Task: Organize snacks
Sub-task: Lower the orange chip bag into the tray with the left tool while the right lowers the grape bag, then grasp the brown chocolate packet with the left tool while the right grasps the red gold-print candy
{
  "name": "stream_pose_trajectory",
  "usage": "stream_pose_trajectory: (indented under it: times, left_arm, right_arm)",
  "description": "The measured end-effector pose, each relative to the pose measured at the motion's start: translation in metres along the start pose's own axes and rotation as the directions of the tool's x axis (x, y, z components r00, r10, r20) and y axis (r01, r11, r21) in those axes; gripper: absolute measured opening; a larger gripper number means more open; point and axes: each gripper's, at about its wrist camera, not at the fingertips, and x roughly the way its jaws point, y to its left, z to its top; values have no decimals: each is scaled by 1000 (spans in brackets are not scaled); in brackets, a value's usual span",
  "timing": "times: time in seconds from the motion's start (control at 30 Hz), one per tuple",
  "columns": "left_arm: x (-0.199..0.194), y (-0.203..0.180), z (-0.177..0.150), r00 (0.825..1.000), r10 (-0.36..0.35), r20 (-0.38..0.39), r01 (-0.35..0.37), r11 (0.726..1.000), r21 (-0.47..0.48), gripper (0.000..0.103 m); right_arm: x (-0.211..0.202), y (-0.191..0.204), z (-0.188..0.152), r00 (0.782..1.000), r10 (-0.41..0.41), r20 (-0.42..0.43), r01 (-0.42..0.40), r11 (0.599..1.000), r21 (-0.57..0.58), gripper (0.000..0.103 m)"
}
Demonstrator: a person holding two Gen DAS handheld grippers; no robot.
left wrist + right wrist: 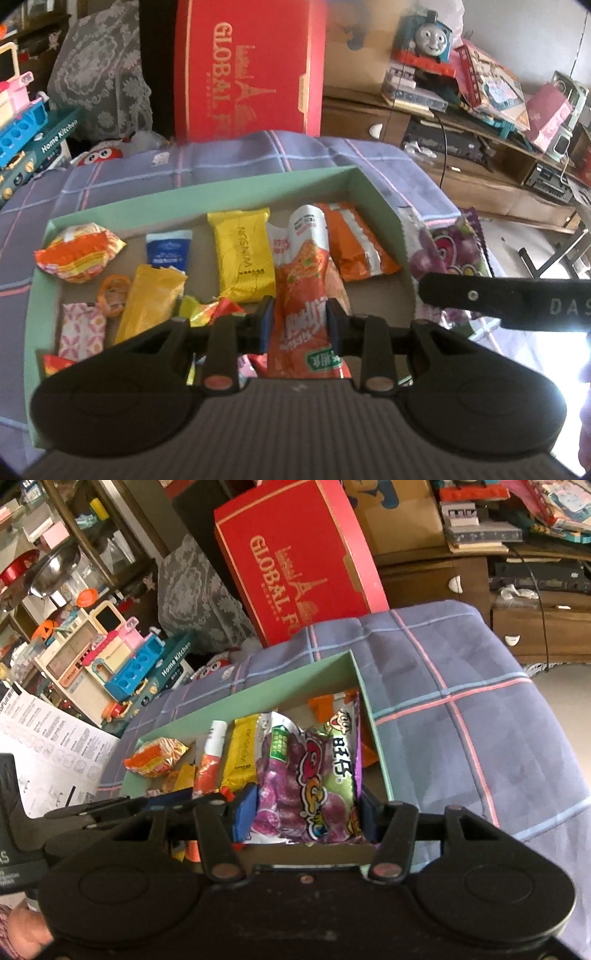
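left gripper (299, 325) clamps orange pouch (304, 295) over box (376, 192) near edge | right gripper (308, 812) clamps purple bag (314, 775) over box's right corner | risk: grippers crowd; bag may catch right wall, spill onto cloth (480, 701)

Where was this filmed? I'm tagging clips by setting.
Most likely a lived-in family home, perhaps a living room. A Thomas train toy sits on a cluttered wooden cabinet, a toy kitchen set stands to the side, and the snack tray rests on a plaid cloth.
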Motion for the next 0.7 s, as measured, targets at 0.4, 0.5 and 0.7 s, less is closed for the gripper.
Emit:
stream_pose_trajectory:
  times: [0.4,0.5,0.7]
  left_arm:
    - [4,-7,-11,999,41,-2,-41,999,24,103]
    - [-2,-8,-13,999,38,3,-38,999,26,103]
    - [-20,-11,-17,999,39,19,-39,999,28,103]
  right_arm:
    - [0,2,5,997,-32,67,32,999,6,103]
    - [-2,1,1,997,-42,58,41,999,20,103]
    - [-17,2,-8,997,-44,58,43,999,22,103]
